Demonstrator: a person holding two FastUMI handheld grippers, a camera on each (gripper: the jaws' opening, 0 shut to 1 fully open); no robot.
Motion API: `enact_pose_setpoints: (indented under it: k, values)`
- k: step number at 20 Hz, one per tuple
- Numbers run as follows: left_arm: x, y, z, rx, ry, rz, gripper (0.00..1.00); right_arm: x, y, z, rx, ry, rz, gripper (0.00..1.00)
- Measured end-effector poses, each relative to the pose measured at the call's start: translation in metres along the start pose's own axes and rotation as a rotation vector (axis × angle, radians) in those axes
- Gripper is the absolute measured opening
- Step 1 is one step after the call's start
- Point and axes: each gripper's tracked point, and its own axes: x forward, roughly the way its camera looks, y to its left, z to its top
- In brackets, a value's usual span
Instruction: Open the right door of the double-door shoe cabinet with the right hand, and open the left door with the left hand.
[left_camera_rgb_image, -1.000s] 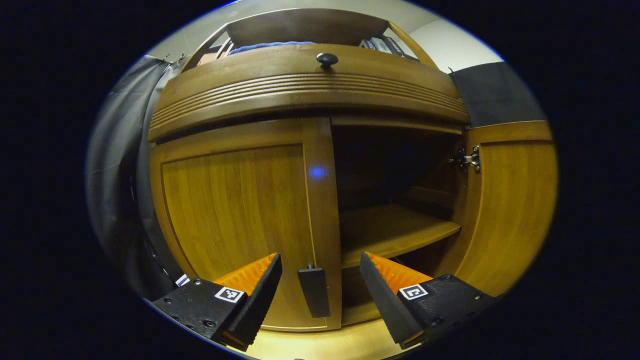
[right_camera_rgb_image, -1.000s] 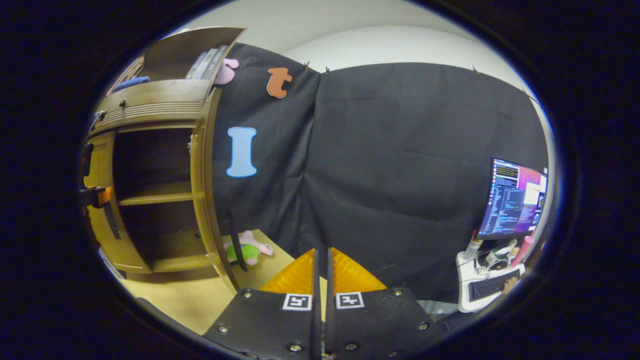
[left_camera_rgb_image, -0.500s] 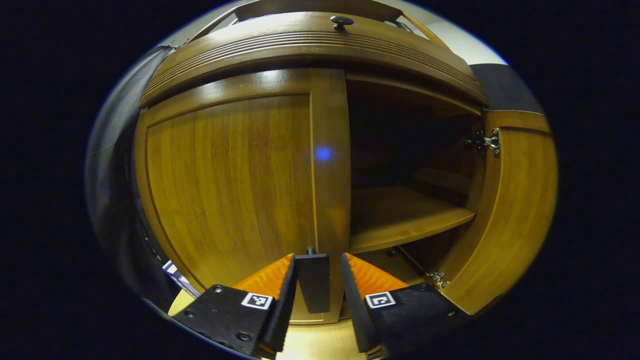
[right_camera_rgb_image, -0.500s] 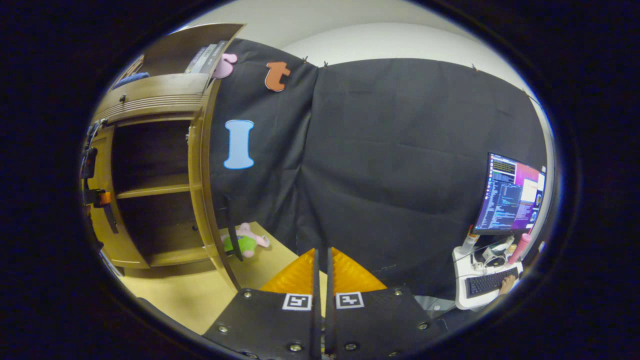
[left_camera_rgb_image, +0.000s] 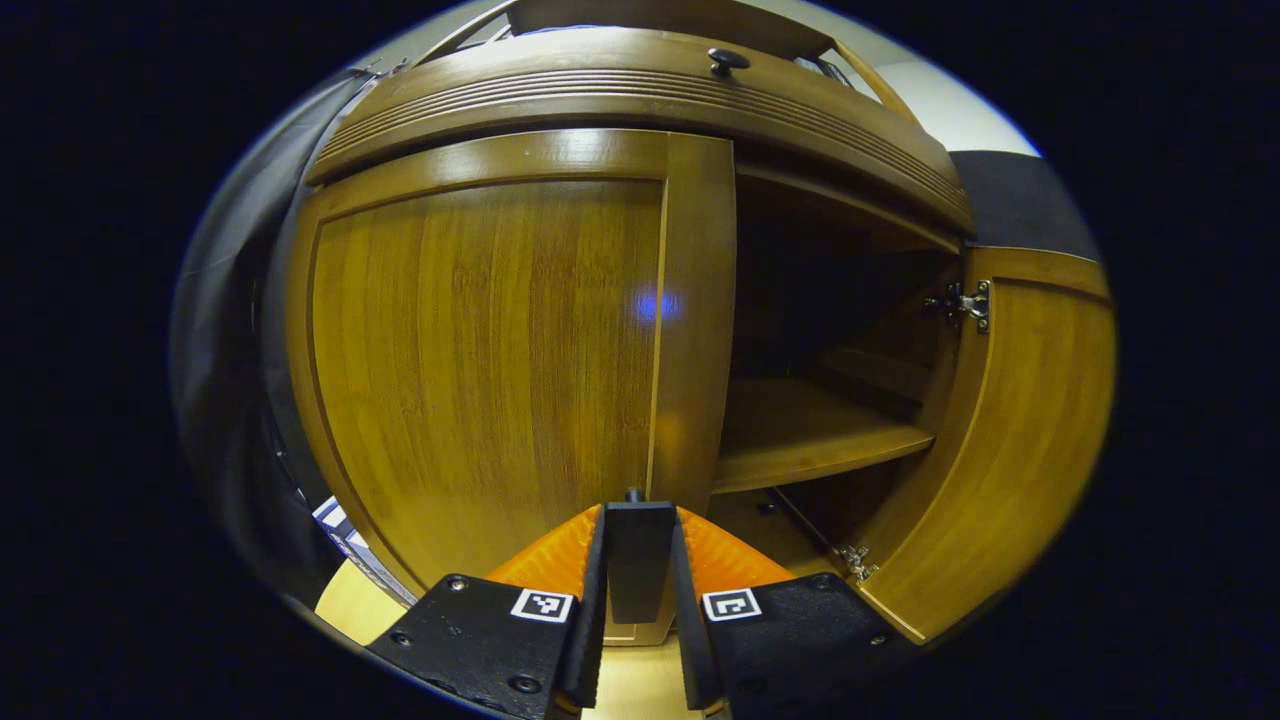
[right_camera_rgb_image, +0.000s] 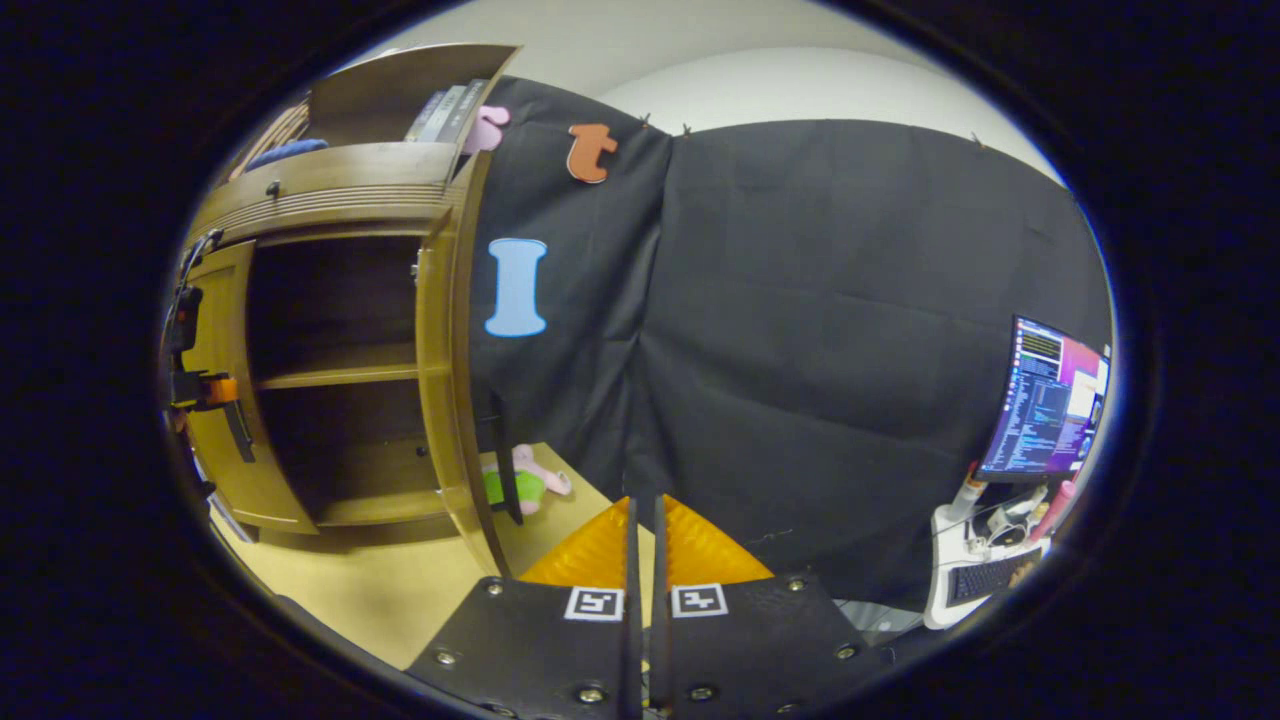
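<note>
A recording booth — black cloth wall (right_camera_rgb_image: 800, 330), monitor (right_camera_rgb_image: 1045, 410) and keyboard (right_camera_rgb_image: 985, 578) beside it.

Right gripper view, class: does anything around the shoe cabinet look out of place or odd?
Yes: a pink and green plush toy lies on the floor behind the open right door, against the black cloth, an odd spot for a toy.

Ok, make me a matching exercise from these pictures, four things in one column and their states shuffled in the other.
Things:
1. left door
2. right door
3. left gripper
4. right gripper

States:
A. swung open
B. shut on the handle
C. closed against the cabinet
D. shut, holding nothing

Pairs: 1-C, 2-A, 3-B, 4-D
</note>
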Motion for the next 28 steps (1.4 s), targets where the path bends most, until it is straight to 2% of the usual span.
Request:
enact_pose_setpoints:
  k: [5, 6, 10, 11, 12, 15, 18, 19, 24, 25, 27, 28]
  values:
    - [-0.029, 0.002, -0.004, -0.037, -0.005, -0.020, 0.33, 0.002, 0.027, -0.001, -0.024, 0.002, 0.092, 0.04]
    - [-0.035, 0.003, -0.006, -0.045, -0.004, -0.022, 0.36, 0.002, 0.033, 0.000, -0.030, 0.001, 0.112, 0.04]
    - [-0.057, 0.008, -0.009, -0.078, -0.006, -0.025, 0.33, -0.001, 0.060, 0.002, -0.051, -0.005, 0.199, 0.04]
    - [-0.063, 0.010, -0.009, -0.084, -0.006, -0.023, 0.36, -0.002, 0.067, 0.001, -0.057, -0.005, 0.220, 0.04]
    - [-0.069, 0.012, -0.010, -0.090, -0.006, -0.020, 0.33, -0.003, 0.073, 0.001, -0.062, -0.005, 0.241, 0.04]
    - [-0.085, 0.018, -0.012, -0.105, -0.007, -0.010, 0.36, -0.007, 0.094, -0.001, -0.076, -0.003, 0.306, 0.04]
    - [-0.101, 0.026, -0.015, -0.123, -0.007, 0.003, 0.33, -0.013, 0.114, -0.002, -0.092, -0.002, 0.370, 0.04]
    - [-0.107, 0.029, -0.015, -0.129, -0.008, 0.010, 0.36, -0.013, 0.121, -0.003, -0.097, -0.002, 0.390, 0.04]
    - [-0.132, 0.043, -0.020, -0.177, -0.007, 0.043, 0.31, -0.021, 0.158, -0.006, -0.117, 0.003, 0.497, 0.04]
    - [-0.136, 0.046, -0.020, -0.199, -0.007, 0.047, 0.33, -0.023, 0.166, -0.007, -0.123, 0.003, 0.521, 0.04]
    - [-0.146, 0.052, -0.022, -0.225, -0.007, 0.057, 0.31, -0.027, 0.182, -0.006, -0.133, 0.001, 0.568, 0.04]
    - [-0.149, 0.055, -0.023, -0.226, -0.008, 0.064, 0.34, -0.029, 0.190, -0.006, -0.138, 0.000, 0.592, 0.04]
